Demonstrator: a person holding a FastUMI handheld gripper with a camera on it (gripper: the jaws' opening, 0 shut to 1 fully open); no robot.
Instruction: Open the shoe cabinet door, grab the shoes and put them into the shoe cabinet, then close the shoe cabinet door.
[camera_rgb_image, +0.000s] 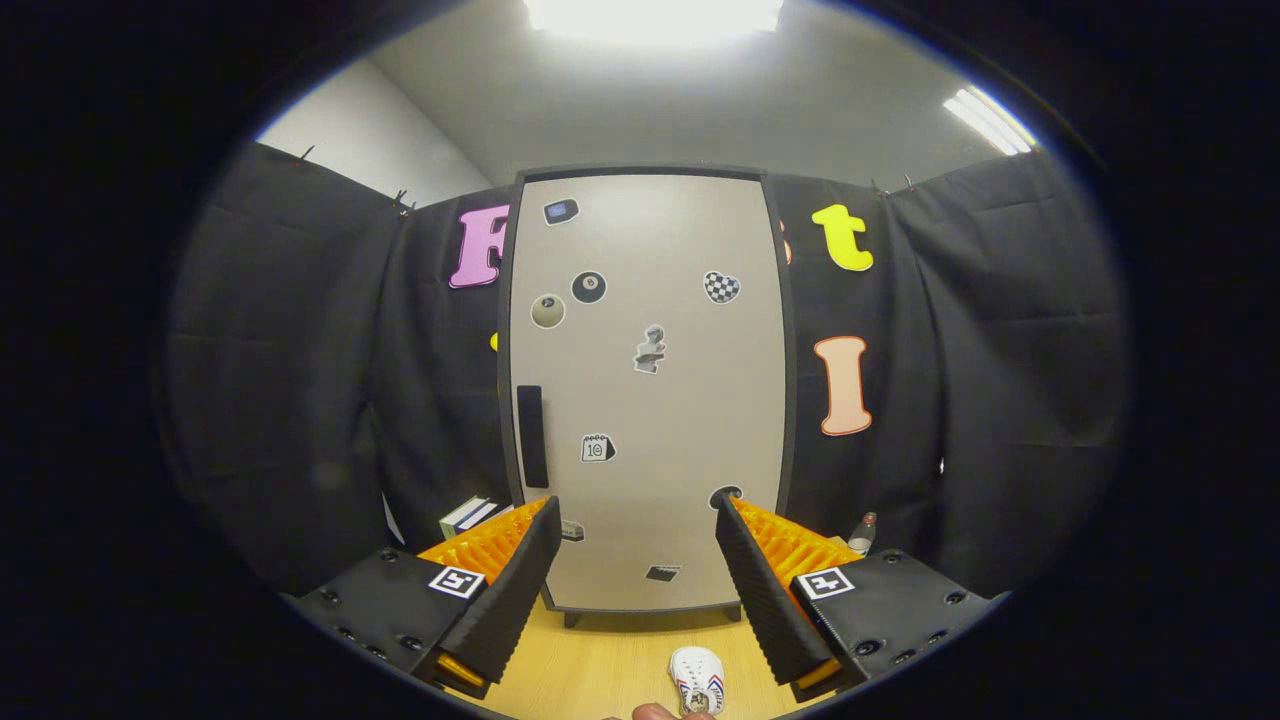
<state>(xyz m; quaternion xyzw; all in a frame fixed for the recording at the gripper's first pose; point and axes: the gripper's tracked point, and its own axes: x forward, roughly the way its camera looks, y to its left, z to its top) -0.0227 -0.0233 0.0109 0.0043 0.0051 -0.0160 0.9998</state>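
Claw (635, 520) wide open, empty. Cabinet door (650, 400) shut, likely light; pull by dark handle (531, 436). Shoe (697, 678) soft.

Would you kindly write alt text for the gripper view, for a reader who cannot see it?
A closed shoe cabinet with a pale, sticker-dotted door and a dark handle near its left edge stands on a wooden table, beyond the open gripper, whose jaws hold nothing. A small white shoe lies on the table between the jaws, nearer the camera.
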